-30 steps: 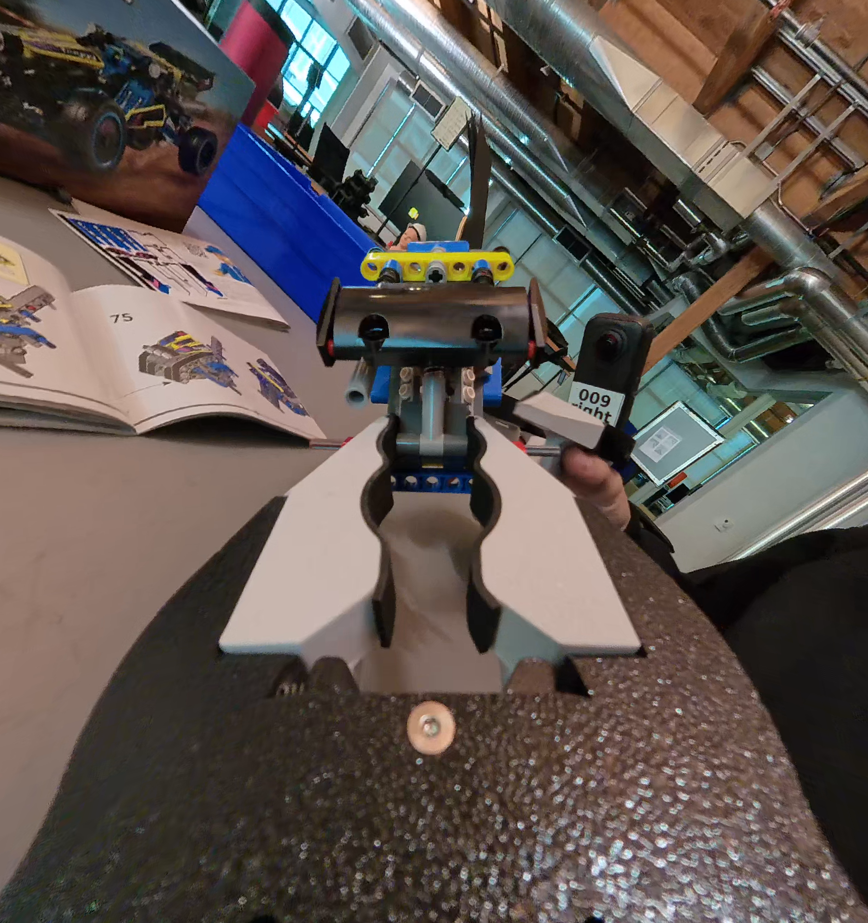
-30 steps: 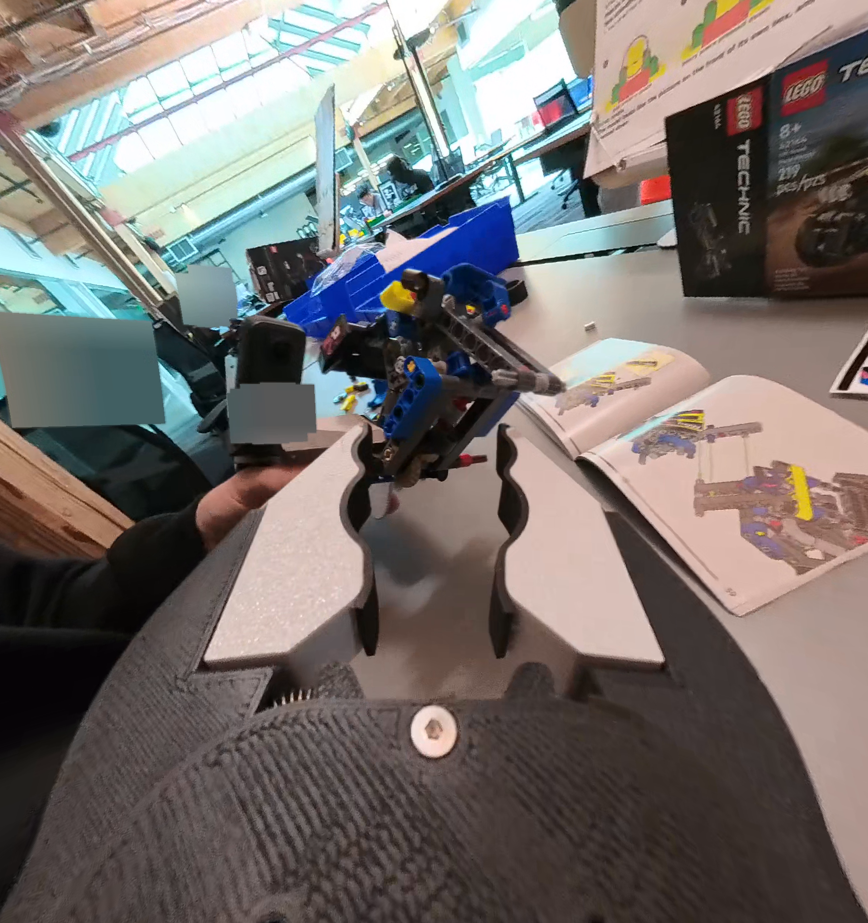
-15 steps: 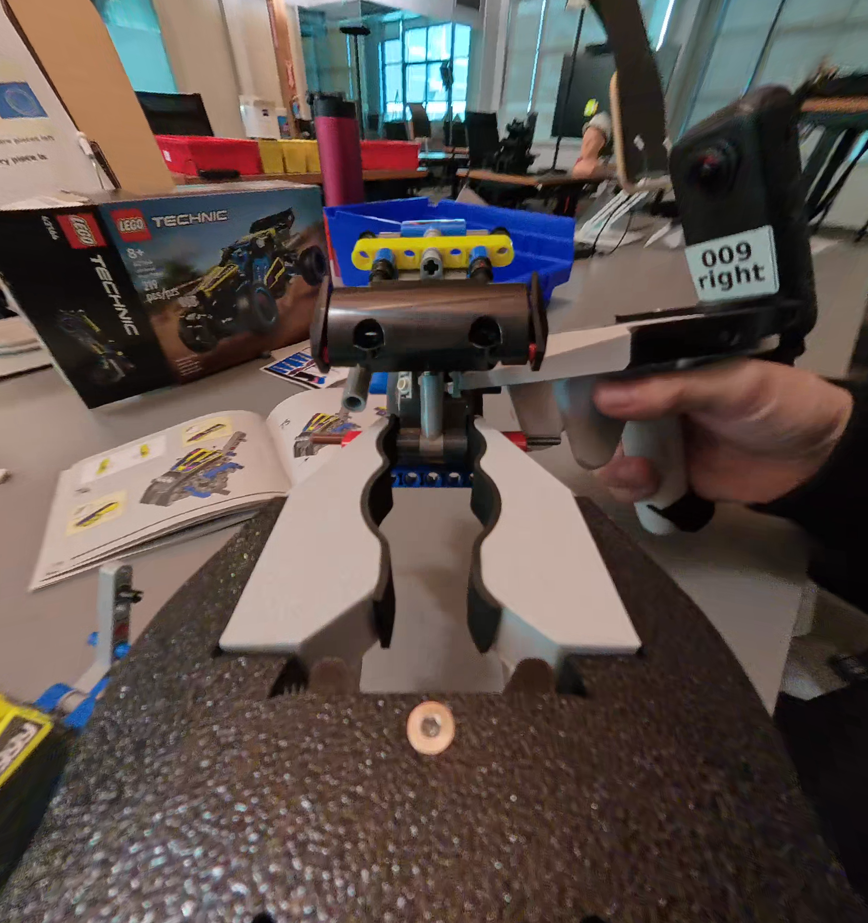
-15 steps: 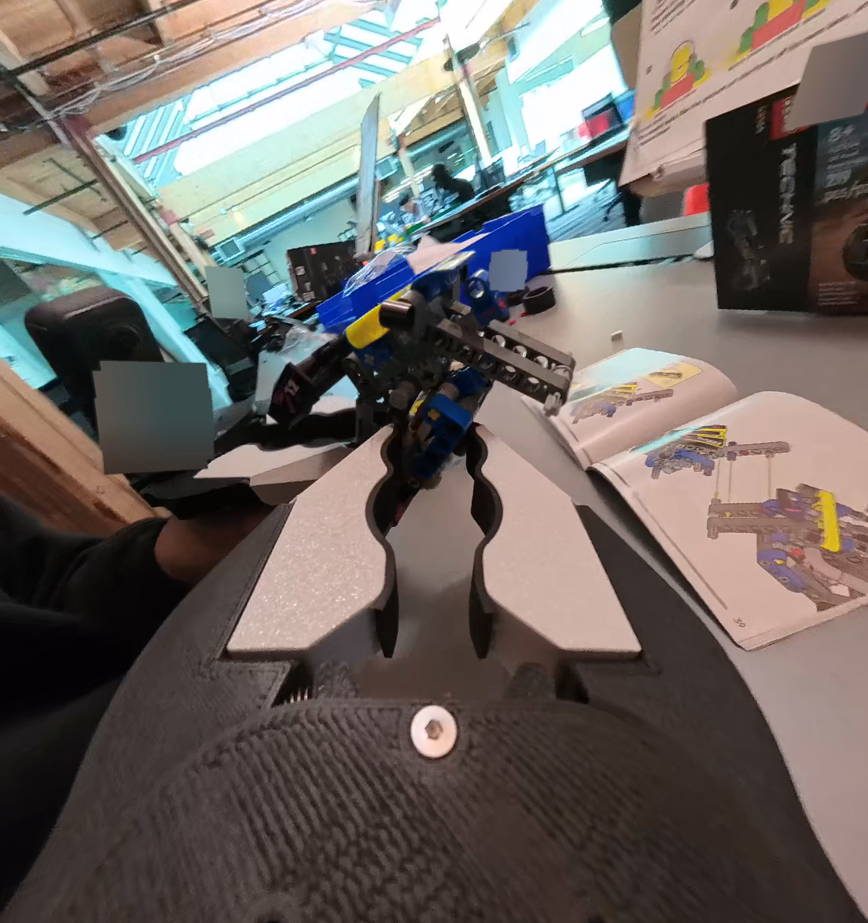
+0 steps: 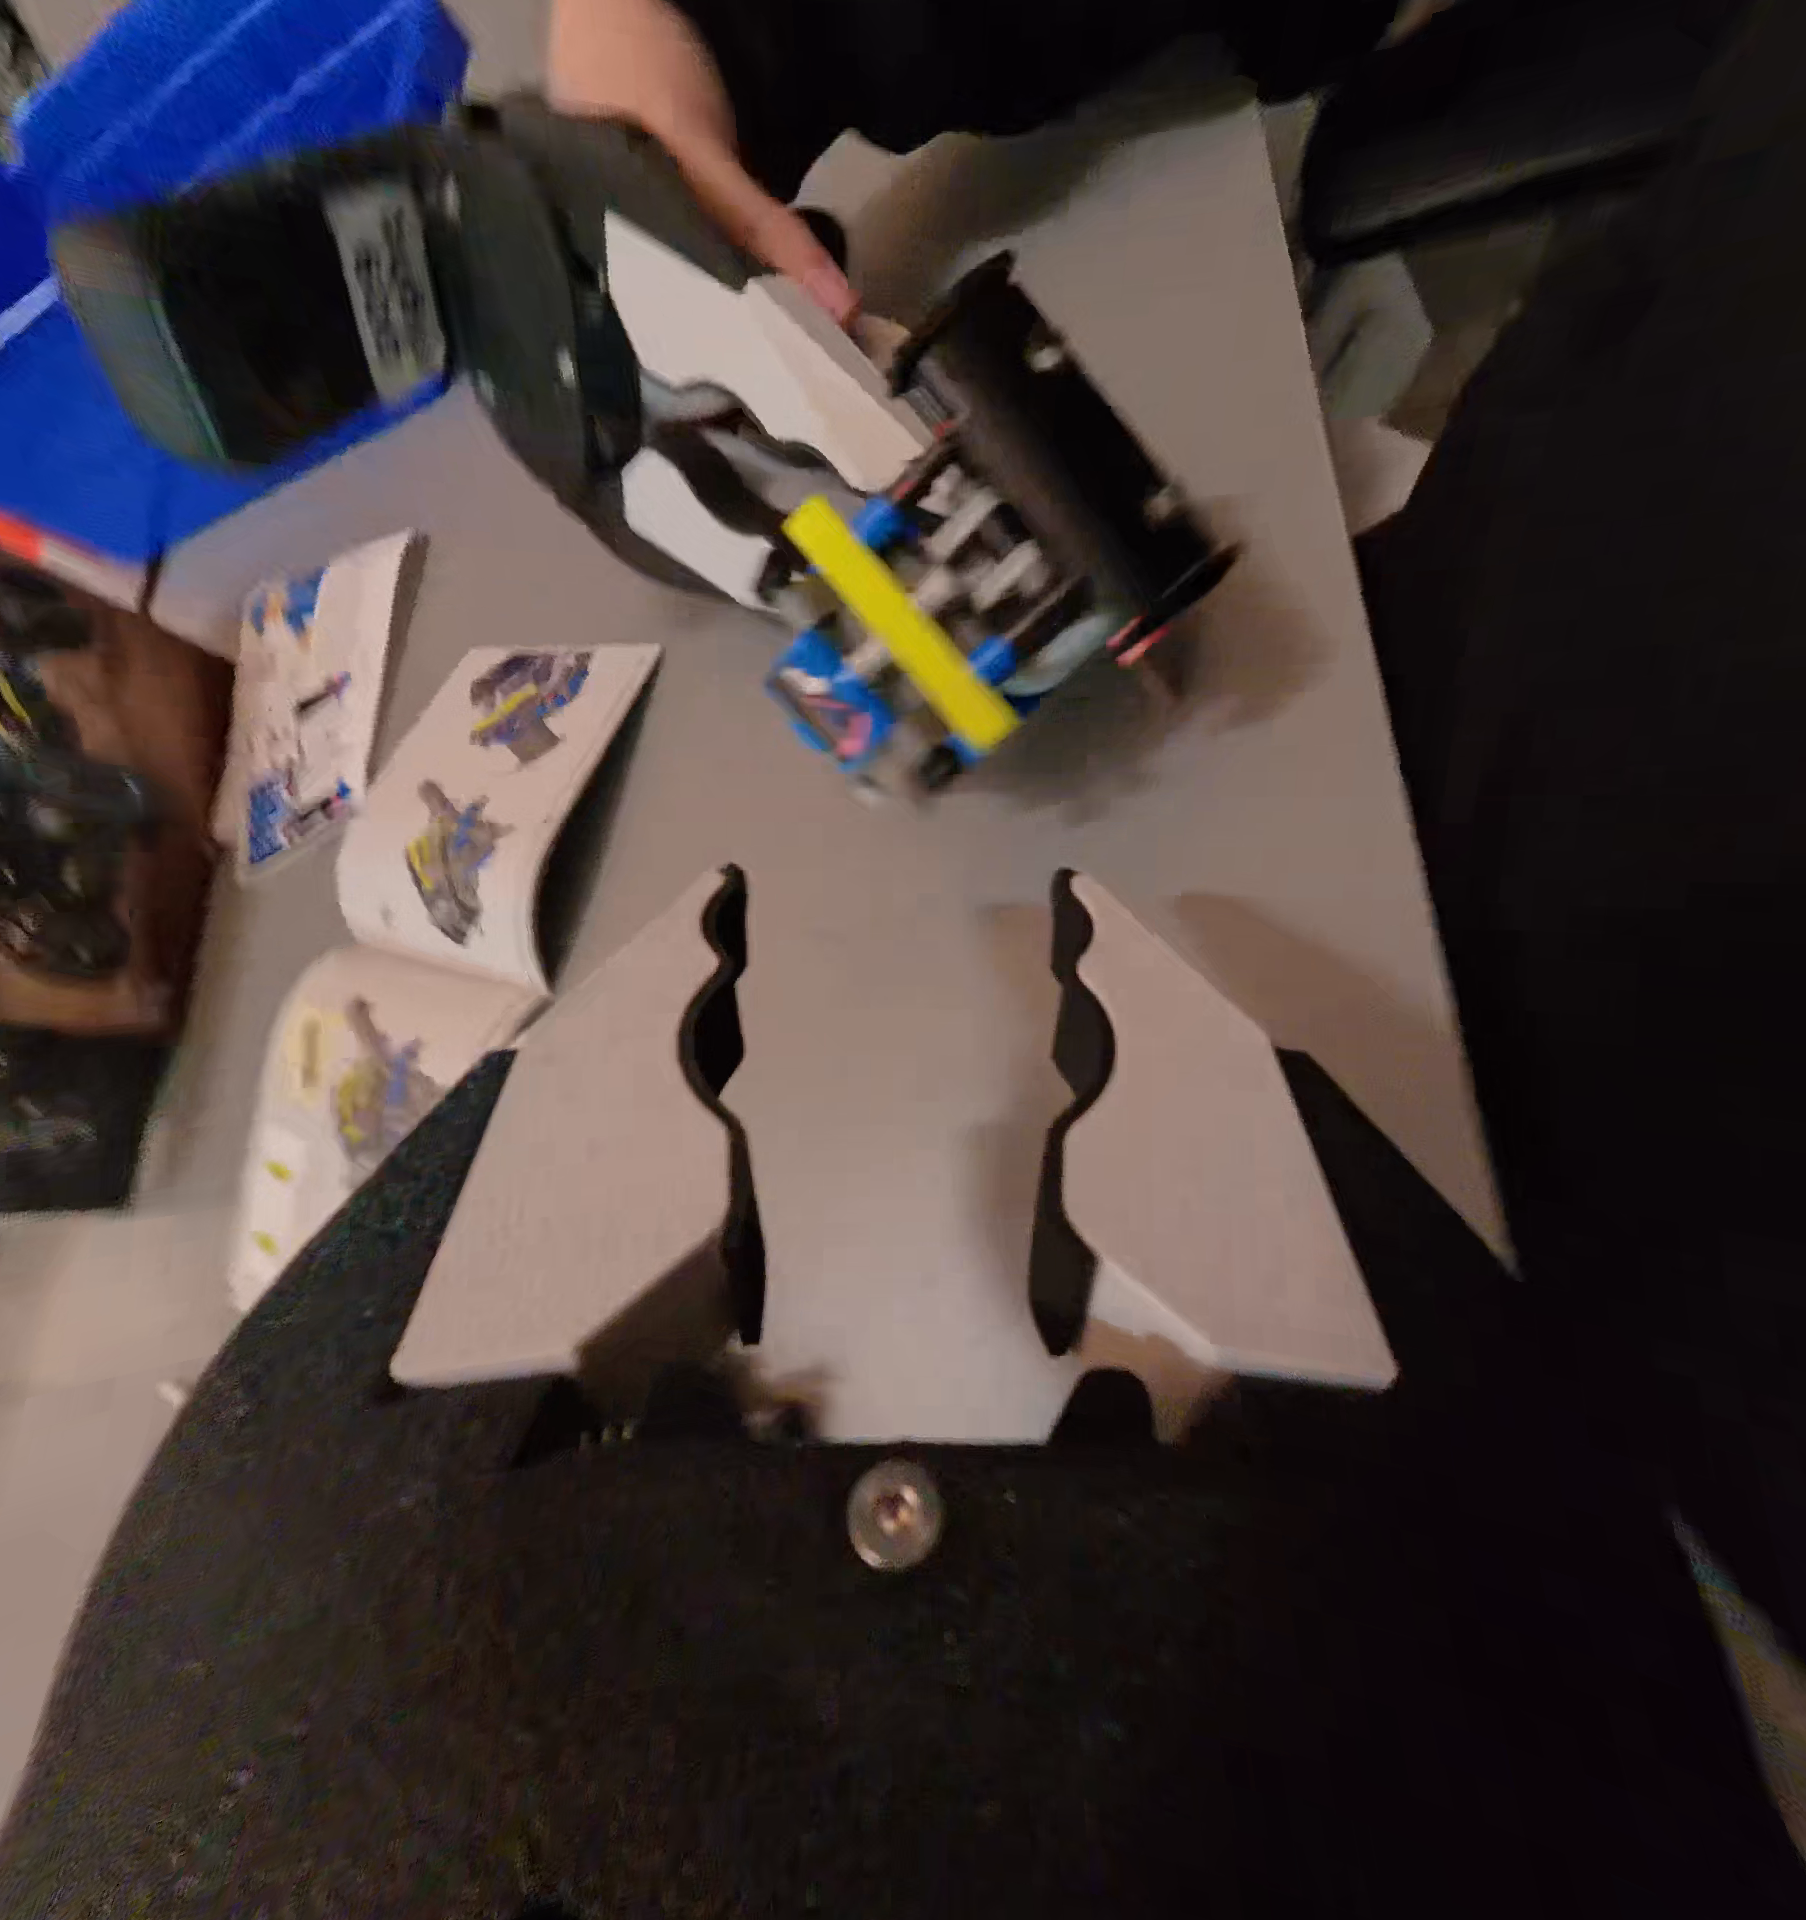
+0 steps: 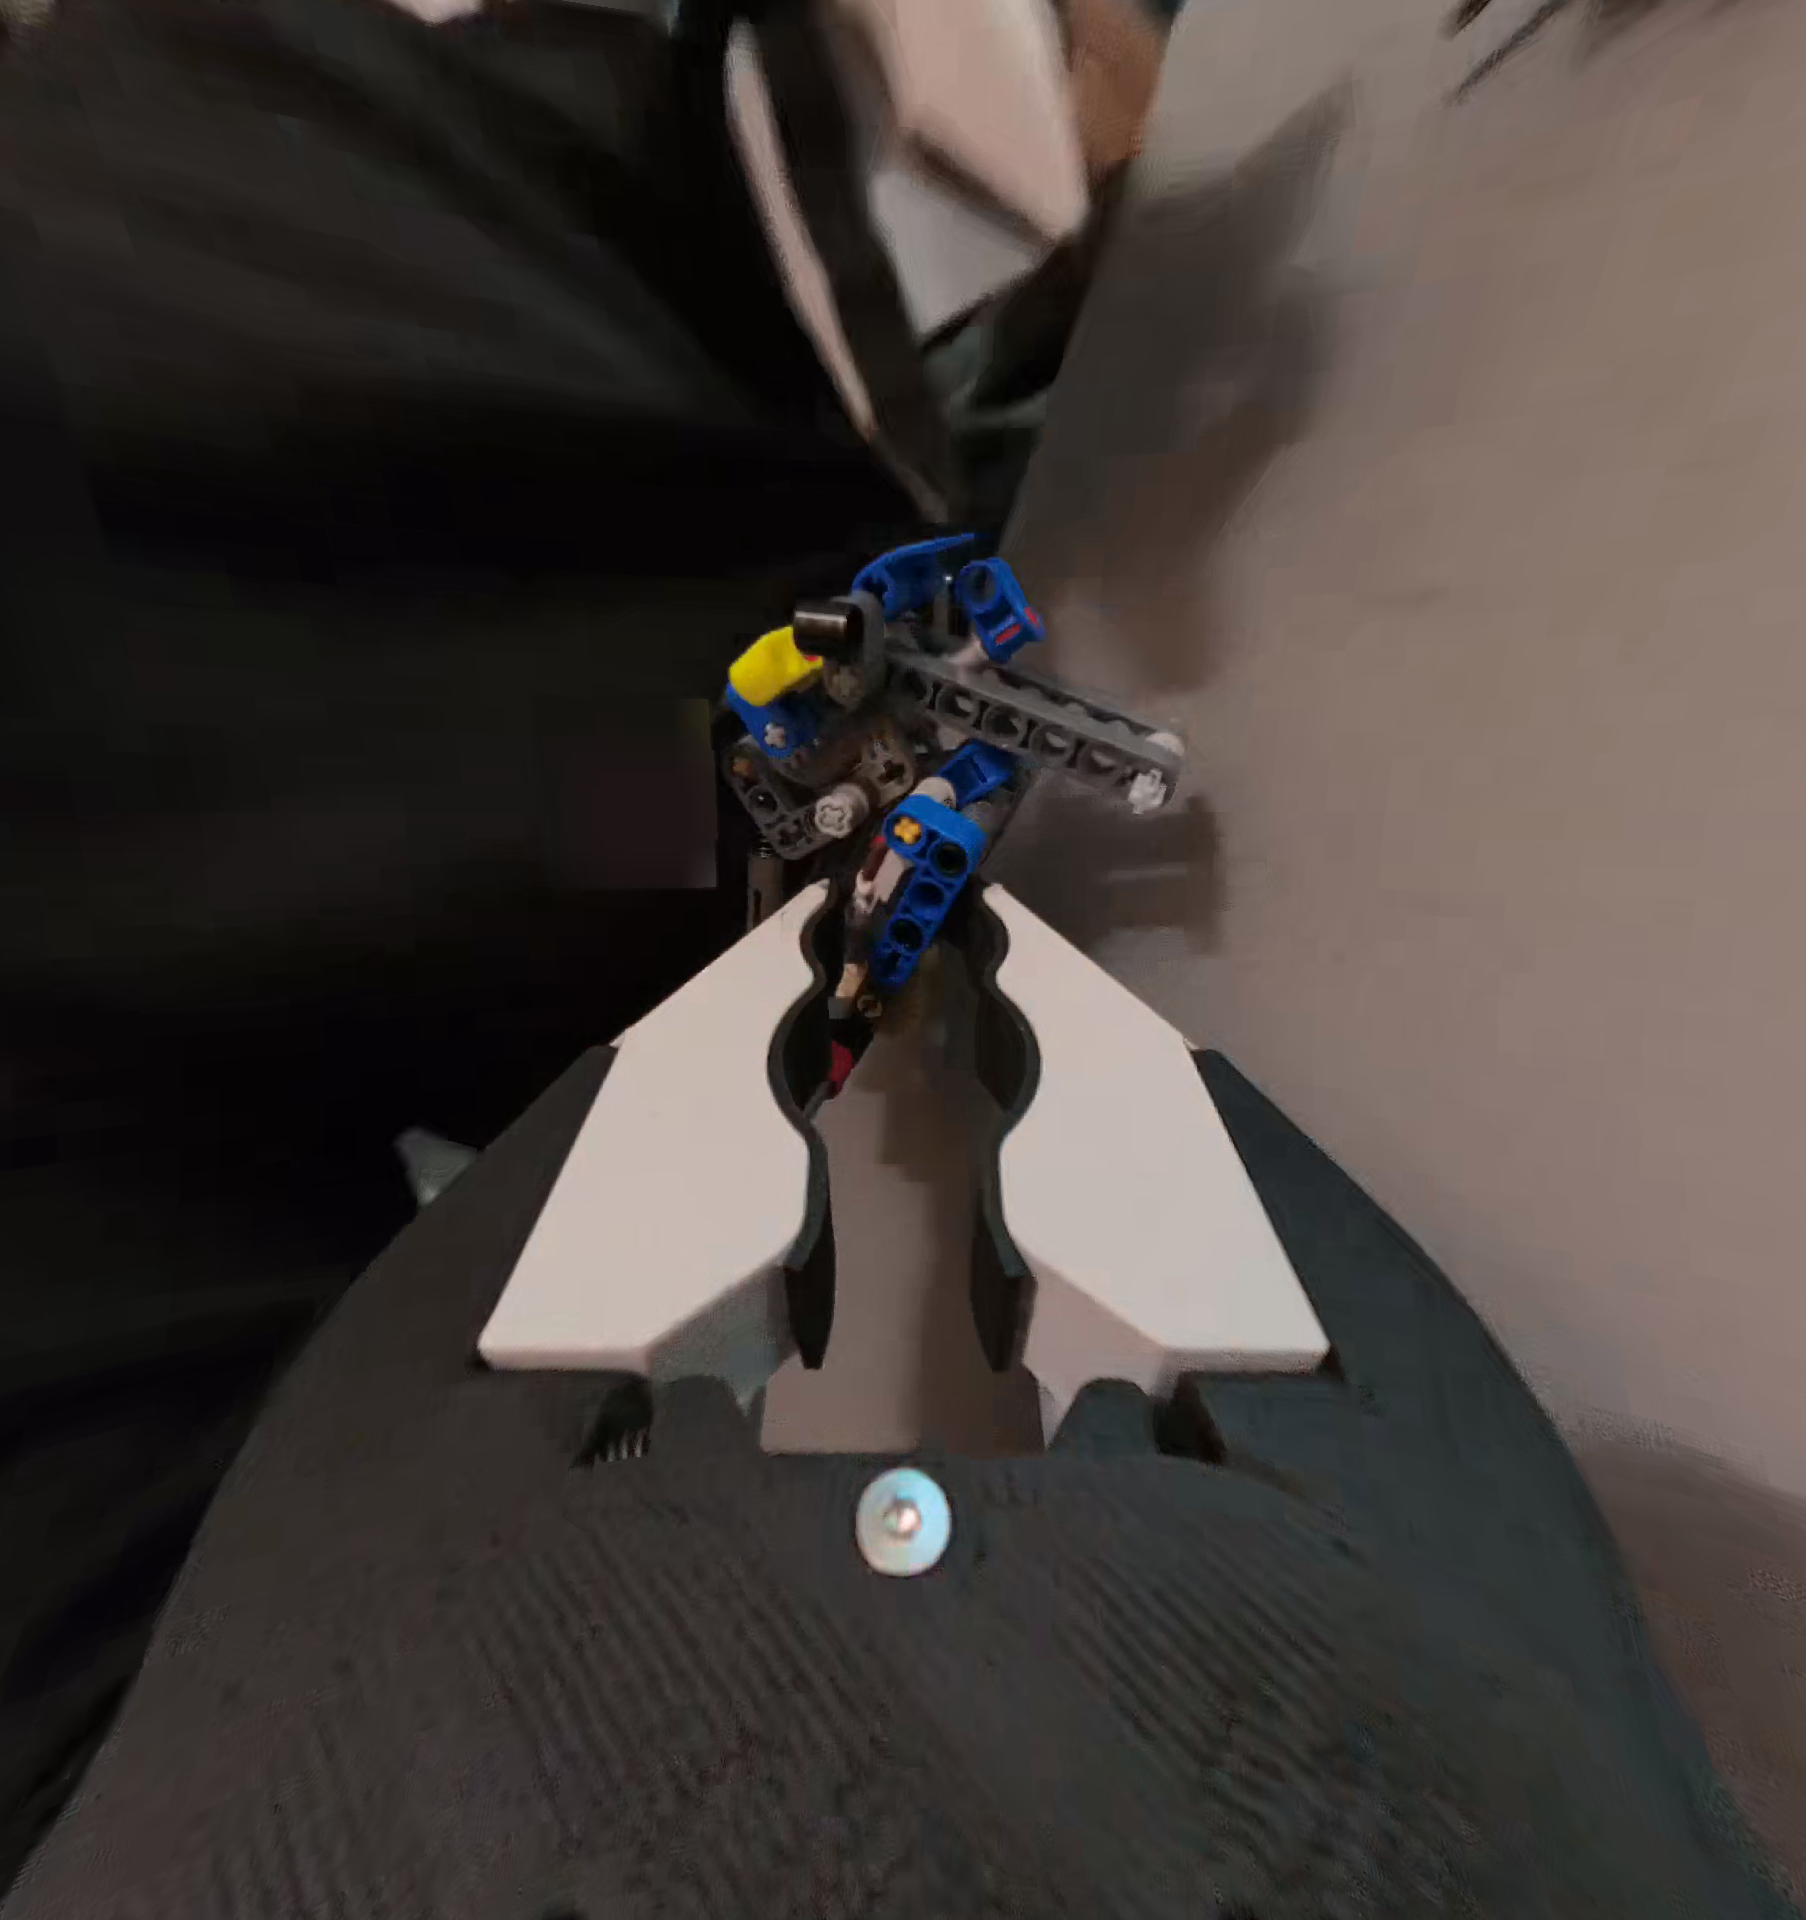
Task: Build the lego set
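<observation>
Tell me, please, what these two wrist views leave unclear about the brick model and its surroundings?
- Left wrist view: motion blur smears the brick model and open booklet.
- Right wrist view: the fingers cover the model's lower end.
- Right wrist view: blur dissolves the background; dark clothing blocks the left.

- Left gripper (image 5: 894, 883): two pale grey wedge-shaped fingers (image 5: 608, 1132) with black wavy inner pads, set in a black, grainy housing with one silver screw (image 5: 894, 1525).
- Right gripper (image 6: 904, 904): same build, ribbed black shell.
- The person wears dark sleeves (image 5: 1605, 727).
</observation>
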Available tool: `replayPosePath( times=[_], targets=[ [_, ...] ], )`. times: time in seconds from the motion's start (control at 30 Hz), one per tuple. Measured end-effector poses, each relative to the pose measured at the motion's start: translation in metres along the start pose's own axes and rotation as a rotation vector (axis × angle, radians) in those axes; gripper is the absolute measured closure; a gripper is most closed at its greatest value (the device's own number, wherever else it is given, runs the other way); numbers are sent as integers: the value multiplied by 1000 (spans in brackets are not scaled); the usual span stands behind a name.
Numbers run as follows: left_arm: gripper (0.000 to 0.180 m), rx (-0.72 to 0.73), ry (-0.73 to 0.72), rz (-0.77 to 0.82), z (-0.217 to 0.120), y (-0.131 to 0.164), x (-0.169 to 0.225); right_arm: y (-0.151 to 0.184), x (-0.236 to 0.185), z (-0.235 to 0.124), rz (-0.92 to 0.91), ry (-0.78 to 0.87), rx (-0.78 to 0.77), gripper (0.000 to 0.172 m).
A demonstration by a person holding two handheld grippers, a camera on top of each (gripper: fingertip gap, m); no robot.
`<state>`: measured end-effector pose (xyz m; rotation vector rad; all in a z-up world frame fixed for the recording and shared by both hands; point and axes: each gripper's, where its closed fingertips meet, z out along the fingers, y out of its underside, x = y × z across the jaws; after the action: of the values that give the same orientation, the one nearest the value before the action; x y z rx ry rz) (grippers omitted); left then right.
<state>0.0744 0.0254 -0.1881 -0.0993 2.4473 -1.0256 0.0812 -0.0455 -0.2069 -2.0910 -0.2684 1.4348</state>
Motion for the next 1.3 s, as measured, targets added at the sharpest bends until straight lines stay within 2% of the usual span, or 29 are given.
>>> replayPosePath(
  times=[0.07,0.2,0.3,0.37,0.47,0.53,0.63,0.7,0.77,0.87,0.97,1.03,1.13,1.2,1.3],
  targets=[
    [119,46,67,86,11,-7,-6,4,-2,5,-15,-68,-100,152],
    [119,126,242,171,41,-14,4,8,2,2,17,-94,-190,150],
    [128,216,346,150,52,-28,14,16,10,-5,83,-66,-246,151],
    [137,228,355,135,59,-30,15,14,19,-12,87,-6,-240,149],
    [148,124,333,114,74,-14,17,5,33,-27,59,118,-176,130],
    [157,64,268,64,81,-10,16,4,37,-41,54,197,-155,124],
    [157,3,209,-25,81,-10,17,1,30,-69,-14,364,-66,101],
    [157,-25,197,-69,80,-9,19,-1,11,-88,-80,481,42,101],
    [158,-59,186,-121,78,-7,19,-4,-6,-103,-148,669,159,97],
    [158,-122,162,-297,78,-4,17,-3,-28,-89,-297,911,285,92],
    [157,-95,148,-428,79,-8,19,4,-27,-51,-368,1101,296,81],
    [149,-87,134,-436,72,-5,19,8,-21,-23,-400,1151,268,81],
    [140,-92,12,-453,37,7,0,8,0,-11,-415,1207,239,81],
    [138,-115,-177,-492,-1,29,-32,6,11,-11,-432,1208,217,80],
    [125,-216,-471,-619,-59,88,-70,6,23,-15,-515,1197,147,86]
  ],
)
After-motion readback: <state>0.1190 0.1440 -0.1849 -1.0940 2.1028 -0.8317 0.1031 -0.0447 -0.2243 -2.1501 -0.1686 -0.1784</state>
